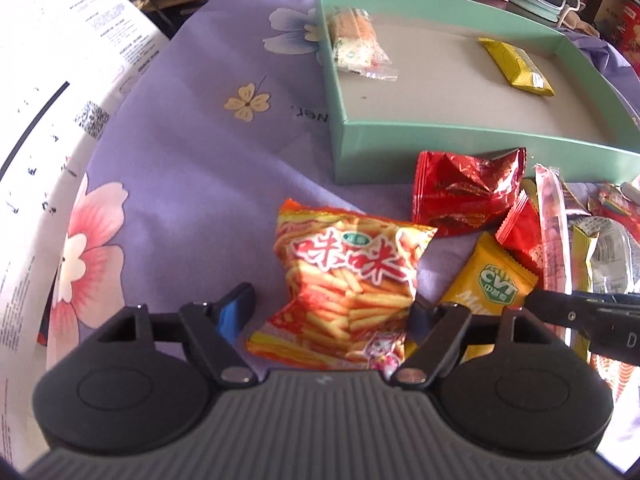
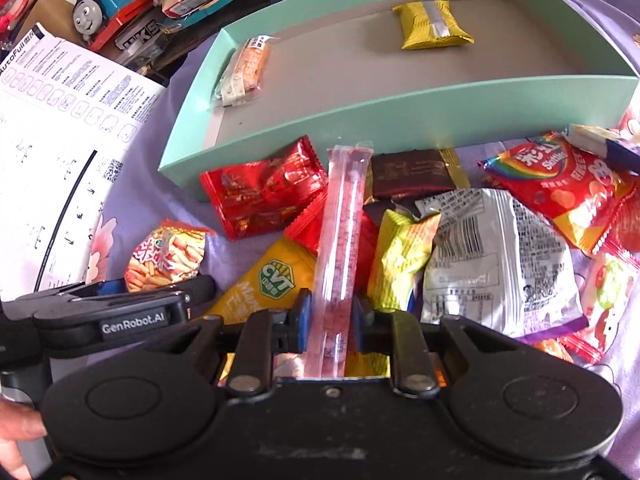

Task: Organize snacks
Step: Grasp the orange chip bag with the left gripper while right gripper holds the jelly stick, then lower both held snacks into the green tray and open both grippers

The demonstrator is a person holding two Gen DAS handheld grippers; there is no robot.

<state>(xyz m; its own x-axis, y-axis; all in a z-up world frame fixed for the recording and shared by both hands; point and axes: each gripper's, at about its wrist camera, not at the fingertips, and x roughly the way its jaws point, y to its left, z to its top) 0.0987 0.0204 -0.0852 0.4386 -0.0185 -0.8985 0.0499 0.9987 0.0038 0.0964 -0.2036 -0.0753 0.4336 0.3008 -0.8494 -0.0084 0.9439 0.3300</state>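
So the left gripper (image 1: 334, 306) is down over the orange bag of fry-shaped snack sticks (image 1: 352, 284), jaws spread on either side of it: the right-hand finger looks like it's right at the bag's edge, but the blue-padded left-hand one stands clear with a gap, so it's released, not gripping anything. That bag lies on the purple flowered cloth (image 1: 180, 152), just in front of the mint-green box (image 1: 440, 140). The right gripper (image 2: 330, 318) is clenched on a long clear tube of pinkish-red candy (image 2: 342, 240), pads pressed on both sides of its near end, and the tube runs out over the snack pile toward the box's front wall. The pile around it has a crinkly red foil pack (image 2: 260, 192), a yellow CVT packet (image 2: 276, 276), a dark brown wrapper (image 2: 408, 172), a yellow-green bag (image 2: 400, 256), a silver bag showing its barcode side (image 2: 496, 264) and a red Skittles bag (image 2: 560, 184), all bunched up on the cloth outside the box. Inside the box there are just two things, well apart: a clear-wrapped orange cracker pack (image 2: 246, 70) against the left wall and a gold foil packet (image 2: 432, 24) toward the far right. A printed white sheet (image 2: 60, 128) sits off to the left, with a blue toy train (image 2: 104, 0) behind it.
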